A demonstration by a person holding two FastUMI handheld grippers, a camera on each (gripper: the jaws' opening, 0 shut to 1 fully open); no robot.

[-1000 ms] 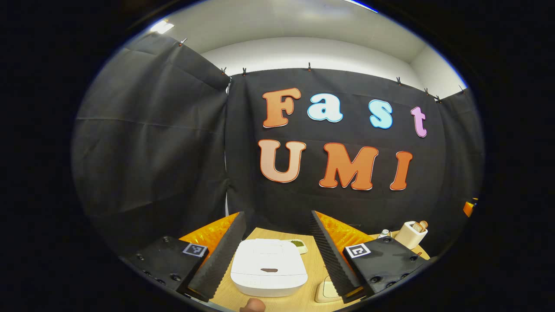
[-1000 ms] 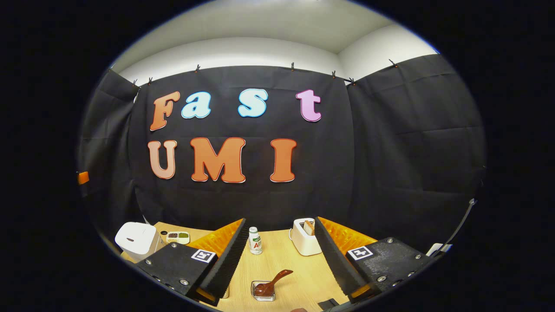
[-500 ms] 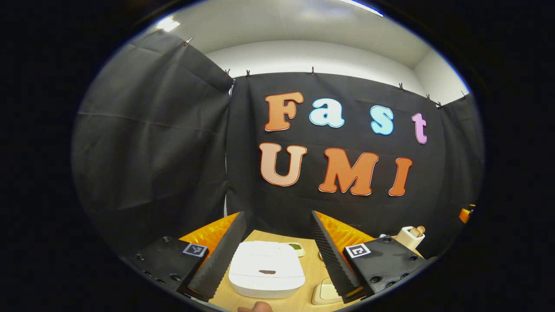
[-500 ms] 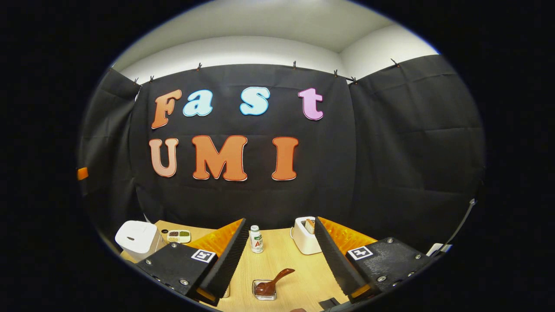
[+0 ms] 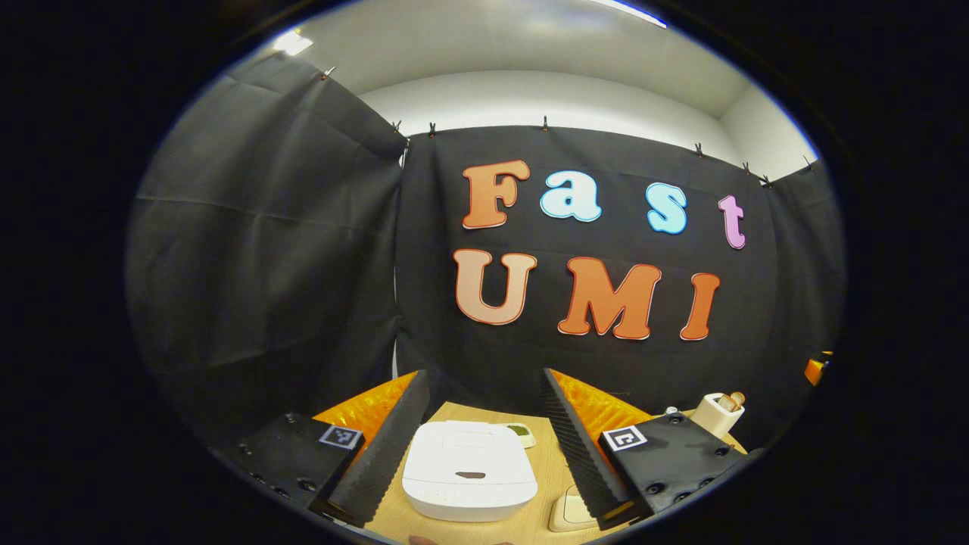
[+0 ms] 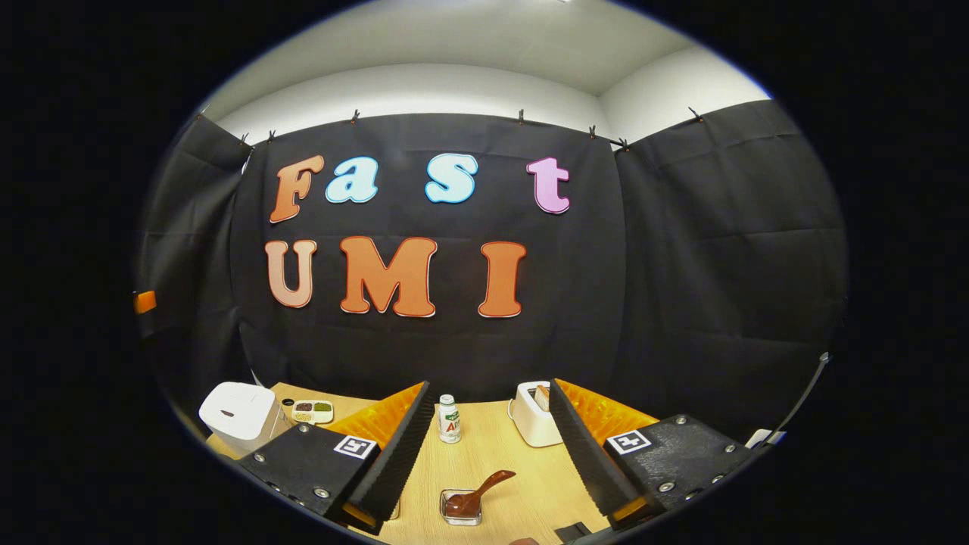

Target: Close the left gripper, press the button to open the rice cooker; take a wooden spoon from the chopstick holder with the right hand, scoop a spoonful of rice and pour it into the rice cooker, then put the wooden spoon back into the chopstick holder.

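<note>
Nothing of the task looks done yet; judged from how things lie, every step is left. The wooden counter (image 6: 500, 446) carries everything; the largest thing on it is the white rice cooker (image 5: 469, 481), lid down and shut, its dark button on the front of the lid untouched; in the right gripper view the same cooker sits far off at the left edge. The left gripper (image 5: 484, 431) hangs above and just short of the cooker with its fingers (image 5: 382, 454) spread wide and empty, the cooker framed between them; so the first step, bringing those fingers together before pressing, is not yet made. The right gripper (image 6: 492, 446) likewise has its fingers (image 6: 587, 454) wide apart and holds nothing. A white toaster (image 6: 532, 415) stands toward the back, a small bottle (image 6: 450, 418) beside it, and a divided dish of grains (image 6: 312, 411) just beside the cooker. Smaller still, a small clear holder (image 6: 460, 509) near the counter's front edge carries the wooden spoon (image 6: 481, 496), bowl down and handle tilted up to the right; it lies between the right fingers, near but apart from them. Still to come: closing, pressing, taking the spoon, scooping, pouring, returning it.
</note>
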